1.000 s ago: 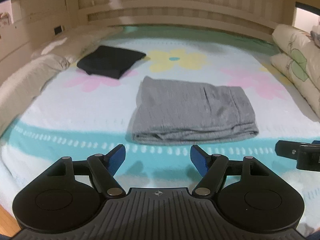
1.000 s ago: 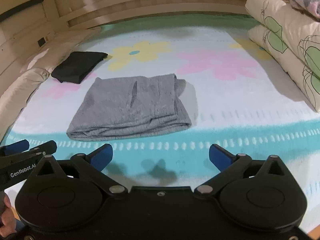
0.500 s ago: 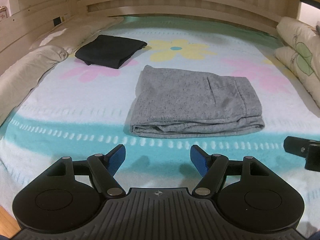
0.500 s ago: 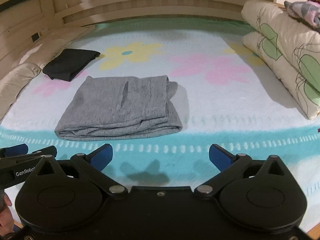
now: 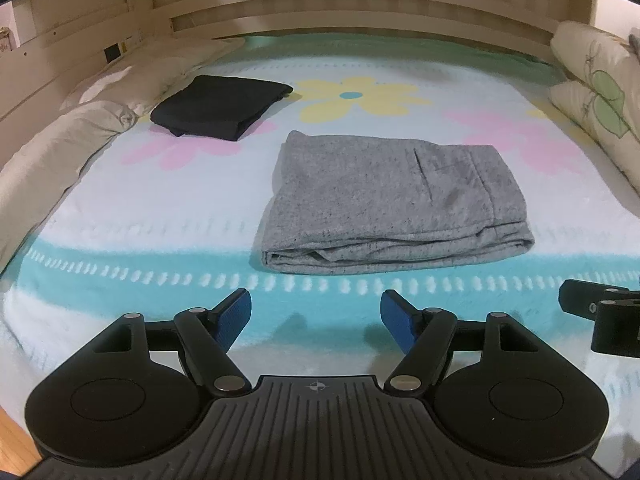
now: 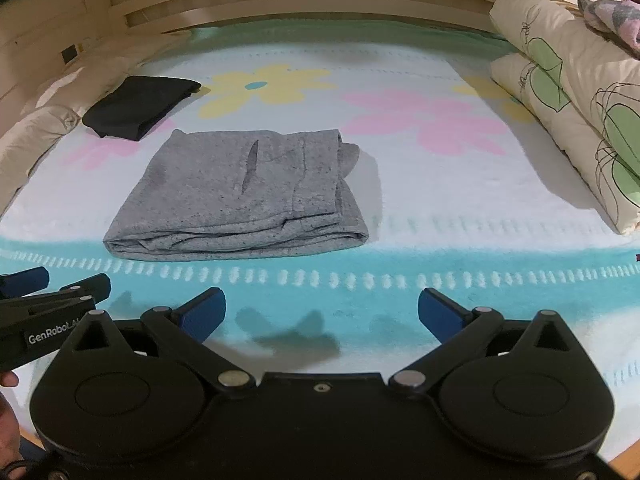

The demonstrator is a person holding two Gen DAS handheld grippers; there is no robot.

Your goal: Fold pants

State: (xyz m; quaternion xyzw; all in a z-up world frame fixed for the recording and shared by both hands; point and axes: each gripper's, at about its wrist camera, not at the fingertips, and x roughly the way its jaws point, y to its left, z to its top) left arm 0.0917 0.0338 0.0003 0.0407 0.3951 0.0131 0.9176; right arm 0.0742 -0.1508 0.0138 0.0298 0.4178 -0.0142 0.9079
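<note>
We hover over a wide bed spread with a white fleece blanket (image 5: 168,208) printed with pink and yellow flowers and a teal band along its near edge. A pale wooden slatted headboard (image 5: 360,12) closes off the far side. On the right, two cream pillows with green leaf prints (image 6: 568,92) lie stacked against the edge; on the left, a rumpled beige quilt (image 5: 52,148) runs down the side.

The folded grey marl knit pants (image 5: 384,200) sit near the middle of the blanket as a flat, roughly rectangular bundle, a slit pocket showing on top, the layered fold edges facing us and just reaching the teal band. Beyond them to the left, well apart, lies a smaller folded black garment (image 5: 220,108), close to the beige quilt.

Our left gripper (image 5: 316,320), black with blue pads, hangs above the teal band short of the pants, its fingers spread with nothing between them and touching no cloth. Our right gripper (image 6: 320,314) hangs likewise just beside it, fingers spread wider and empty, casting shadows on the blanket below. Each gripper's tips show at the edge of the other's view. A bit of a hand (image 6: 8,404) shows at the lower left of the right wrist view.
</note>
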